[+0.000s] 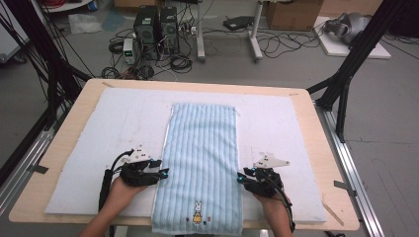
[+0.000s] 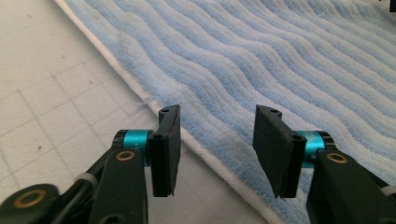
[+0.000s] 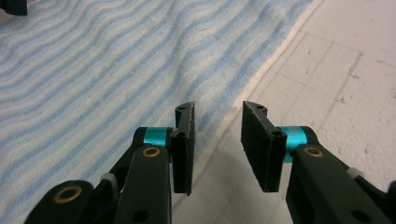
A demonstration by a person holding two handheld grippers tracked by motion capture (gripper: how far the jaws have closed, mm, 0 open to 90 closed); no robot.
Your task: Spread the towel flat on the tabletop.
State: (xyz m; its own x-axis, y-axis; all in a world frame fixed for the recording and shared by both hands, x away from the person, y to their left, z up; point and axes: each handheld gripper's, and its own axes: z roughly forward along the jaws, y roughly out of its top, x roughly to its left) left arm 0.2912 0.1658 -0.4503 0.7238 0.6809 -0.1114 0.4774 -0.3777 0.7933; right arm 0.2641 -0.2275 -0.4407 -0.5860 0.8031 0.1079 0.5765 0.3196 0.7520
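Folding looked at most partly done: the blue towel (image 1: 202, 168) lay flat as a long strip down the centre of the high view on the white mat (image 1: 89, 148), its near end overhanging the table (image 1: 336, 148). Left gripper (image 1: 164, 173) and right gripper (image 1: 239, 178) sat at its side edges, jaws apart and empty, with bare mat left and right for moving

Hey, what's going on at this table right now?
A person is working on a blue striped towel laid flat on a white mat, with a gripper in each hand. The left gripper sits at the towel's left edge, the right gripper at its right edge. Both have open jaws and hold nothing.
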